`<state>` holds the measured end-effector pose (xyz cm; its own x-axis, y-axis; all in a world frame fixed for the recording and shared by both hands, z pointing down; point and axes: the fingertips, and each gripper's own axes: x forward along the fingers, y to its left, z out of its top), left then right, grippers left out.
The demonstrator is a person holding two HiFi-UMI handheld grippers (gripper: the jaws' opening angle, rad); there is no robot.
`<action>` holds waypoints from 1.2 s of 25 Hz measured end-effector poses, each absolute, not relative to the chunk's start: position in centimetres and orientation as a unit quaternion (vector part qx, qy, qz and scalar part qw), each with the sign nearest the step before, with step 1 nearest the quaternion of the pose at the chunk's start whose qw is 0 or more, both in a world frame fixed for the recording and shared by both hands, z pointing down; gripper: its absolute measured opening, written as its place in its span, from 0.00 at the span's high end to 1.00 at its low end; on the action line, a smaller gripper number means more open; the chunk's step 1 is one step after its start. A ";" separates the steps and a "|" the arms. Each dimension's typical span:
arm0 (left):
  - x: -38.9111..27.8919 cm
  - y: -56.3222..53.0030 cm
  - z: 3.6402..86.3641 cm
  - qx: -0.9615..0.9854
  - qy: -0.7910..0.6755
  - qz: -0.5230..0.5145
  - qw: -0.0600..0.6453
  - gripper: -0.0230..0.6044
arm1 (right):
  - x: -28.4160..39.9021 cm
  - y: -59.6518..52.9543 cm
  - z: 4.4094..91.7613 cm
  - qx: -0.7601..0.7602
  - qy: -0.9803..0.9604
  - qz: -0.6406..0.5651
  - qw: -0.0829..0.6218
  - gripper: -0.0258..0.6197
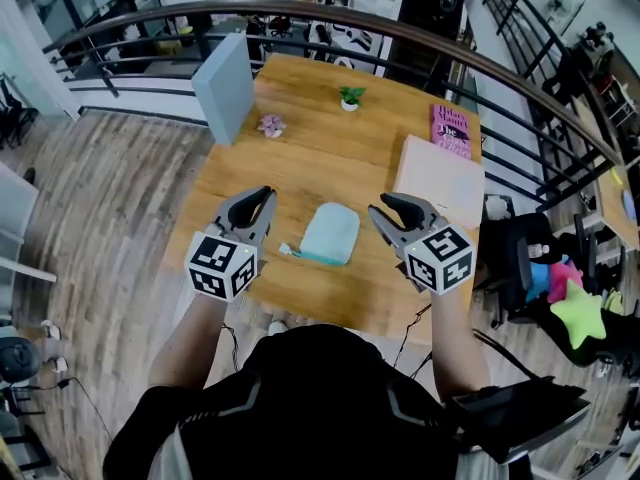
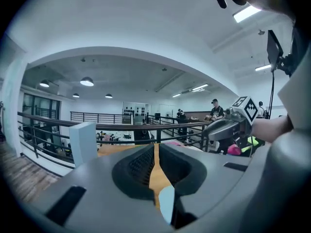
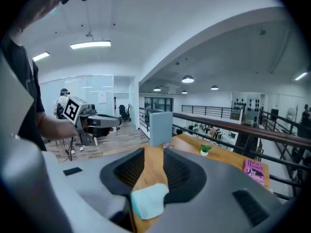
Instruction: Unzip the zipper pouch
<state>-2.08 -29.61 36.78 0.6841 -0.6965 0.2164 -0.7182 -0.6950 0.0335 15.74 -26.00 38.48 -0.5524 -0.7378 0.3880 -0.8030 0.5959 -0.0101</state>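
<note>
A pale blue zipper pouch lies flat on the wooden table, its zipper edge toward me and a small white end at its left. My left gripper hangs in the air left of the pouch, shut with nothing in it. To the pouch's right, at the same height, my right gripper stands open and empty. Neither touches the pouch. The left gripper view shows its own jaws nearly together, with the pouch below. In the right gripper view a clear gap shows the pouch on the table underneath.
An upright grey-blue panel stands at the table's back left. A small potted plant, a pink flower, a pink book and a white flat box sit further back. A curved railing runs behind; a chair with toys stands right.
</note>
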 end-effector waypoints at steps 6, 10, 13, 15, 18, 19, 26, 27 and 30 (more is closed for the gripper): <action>-2.2 -29.4 31.4 0.909 -0.413 0.048 0.024 0.91 | 17.9 -25.8 31.6 0.496 -0.862 0.062 0.082 0.80; -2.7 -29.5 29.2 0.905 -0.425 0.018 0.025 0.91 | 19.2 -25.5 28.6 0.520 -0.852 0.042 0.046 0.91; -3.4 -29.2 27.7 0.900 -0.436 -0.011 0.021 0.92 | 19.4 -25.1 27.5 0.524 -0.850 0.037 0.040 0.94; -4.0 -29.4 27.1 0.894 -0.448 -0.017 0.019 0.92 | 19.4 -25.1 27.5 0.521 -0.851 0.039 0.043 0.95; -3.9 -29.5 27.1 0.895 -0.444 -0.018 0.039 0.92 | 19.3 -25.3 28.1 0.524 -0.849 0.028 0.067 0.95; -3.8 -29.3 27.3 0.896 -0.441 -0.018 0.045 0.92 | 19.2 -25.3 28.2 0.523 -0.849 0.023 0.073 0.95; -3.1 -29.2 28.2 0.893 -0.448 0.027 0.022 0.92 | 18.4 -25.7 28.6 0.518 -0.851 0.025 0.082 0.95; -3.1 -29.3 28.4 0.891 -0.453 0.034 0.021 0.92 | 18.5 -25.7 28.6 0.519 -0.851 0.025 0.081 0.95; -3.2 -29.8 29.6 0.876 -0.477 0.063 0.024 0.92 | 18.7 -25.7 28.7 0.521 -0.849 0.024 0.083 0.95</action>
